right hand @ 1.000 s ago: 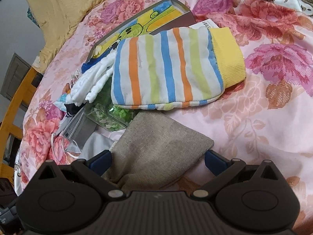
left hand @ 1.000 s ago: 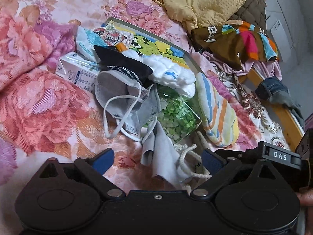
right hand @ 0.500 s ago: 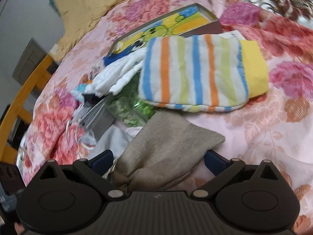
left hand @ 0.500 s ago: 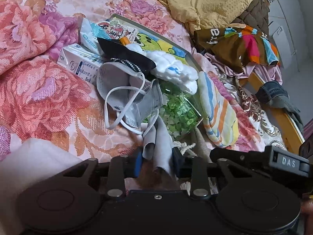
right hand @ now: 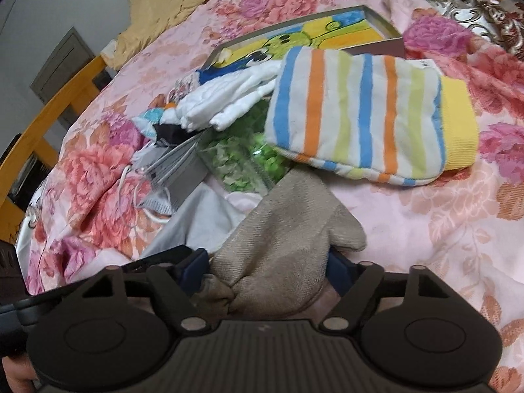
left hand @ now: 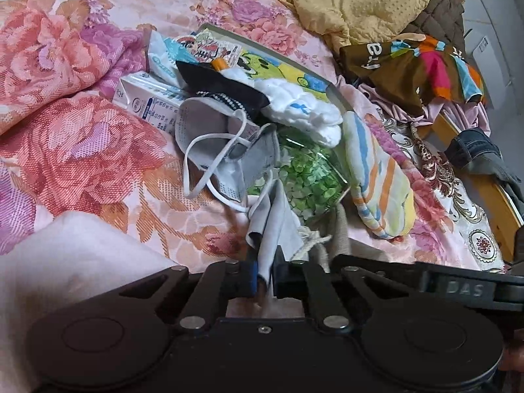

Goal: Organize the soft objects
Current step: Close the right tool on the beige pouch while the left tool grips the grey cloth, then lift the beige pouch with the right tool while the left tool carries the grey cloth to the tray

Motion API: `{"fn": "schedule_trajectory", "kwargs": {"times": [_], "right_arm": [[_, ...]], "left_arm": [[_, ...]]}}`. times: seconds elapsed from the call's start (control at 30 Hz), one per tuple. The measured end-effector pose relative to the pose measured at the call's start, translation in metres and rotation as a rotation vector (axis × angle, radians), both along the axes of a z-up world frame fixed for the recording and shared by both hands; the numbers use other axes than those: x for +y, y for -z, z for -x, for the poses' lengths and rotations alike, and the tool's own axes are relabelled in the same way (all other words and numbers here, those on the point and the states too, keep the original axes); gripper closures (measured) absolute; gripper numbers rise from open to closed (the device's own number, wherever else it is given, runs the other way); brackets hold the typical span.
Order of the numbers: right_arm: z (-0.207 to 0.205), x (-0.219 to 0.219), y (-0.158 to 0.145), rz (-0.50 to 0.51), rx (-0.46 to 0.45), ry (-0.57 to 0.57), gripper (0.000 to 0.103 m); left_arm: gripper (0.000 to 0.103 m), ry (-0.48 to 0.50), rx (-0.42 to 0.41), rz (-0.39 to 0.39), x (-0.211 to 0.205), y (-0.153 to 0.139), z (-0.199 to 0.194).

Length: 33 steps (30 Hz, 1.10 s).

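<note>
On the floral bedspread lies a heap of soft things. My left gripper is closing, its pads pinching the near end of a grey cloth. Just right of it lies a beige drawstring pouch. In the right wrist view that pouch sits bunched between the closing jaws of my right gripper, both pads against its sides. Beyond lie a striped mitt, white gloves, a grey face mask and a clear bag of green bits.
A picture box and a white carton lie under the heap. A yellow blanket and a brown patterned cloth are at the far side. The wooden bed frame runs along the right edge.
The left jaws went from wide open to pinched on the grey cloth. The right jaws narrowed onto the beige pouch, which has bunched up, and the right view rolled.
</note>
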State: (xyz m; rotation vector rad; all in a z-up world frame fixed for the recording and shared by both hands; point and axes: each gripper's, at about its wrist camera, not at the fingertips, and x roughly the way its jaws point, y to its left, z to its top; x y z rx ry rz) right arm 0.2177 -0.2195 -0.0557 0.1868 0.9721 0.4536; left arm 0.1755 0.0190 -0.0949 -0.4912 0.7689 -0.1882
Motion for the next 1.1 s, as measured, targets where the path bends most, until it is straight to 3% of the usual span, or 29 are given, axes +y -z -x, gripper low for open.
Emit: {"fn": "schedule_trajectory", "kwargs": {"times": [0.07,0.33,0.4,0.43,0.5,0.53,0.63,0.73,0.8,0.97,1.1], "right_arm": [[0.001,0.001,0.000,-0.010,-0.001,-0.017,0.041],[0.007,0.000,-0.004,-0.009,-0.028,-0.033,0.073],[0.008,0.000,-0.004,-0.007,-0.027,-0.030,0.074],[0.007,-0.001,-0.003,-0.015,-0.021,-0.024,0.073],[0.004,-0.008,-0.001,-0.060,0.011,-0.001,0.062],[0.001,-0.013,0.002,-0.087,0.033,0.015,0.049],[-0.005,-0.020,0.008,-0.110,0.079,0.054,0.029],[-0.009,-0.018,0.014,-0.121,0.092,0.045,0.026],[-0.008,-0.017,0.014,-0.129,0.080,0.040,0.036],[0.001,-0.013,0.004,-0.121,0.019,0.009,0.076],[0.011,-0.006,-0.006,-0.077,-0.059,-0.009,0.088]], "left_arm": [[0.098,-0.007,-0.007,-0.013,-0.003,-0.002,0.004],[0.102,-0.016,-0.048,-0.074,-0.014,-0.014,0.018],[0.102,-0.016,-0.057,-0.090,-0.017,-0.018,0.021],[0.102,-0.017,-0.059,-0.095,-0.018,-0.020,0.023],[0.102,-0.020,-0.062,-0.103,-0.019,-0.023,0.024],[0.102,-0.022,-0.062,-0.109,-0.020,-0.024,0.024],[0.102,-0.026,-0.065,-0.132,-0.021,-0.025,0.024],[0.102,-0.035,-0.063,-0.129,-0.020,-0.026,0.026],[0.102,-0.047,-0.064,-0.127,-0.018,-0.027,0.028],[0.103,-0.059,-0.081,-0.133,-0.018,-0.033,0.036],[0.103,-0.065,-0.111,-0.150,-0.019,-0.043,0.044]]}}
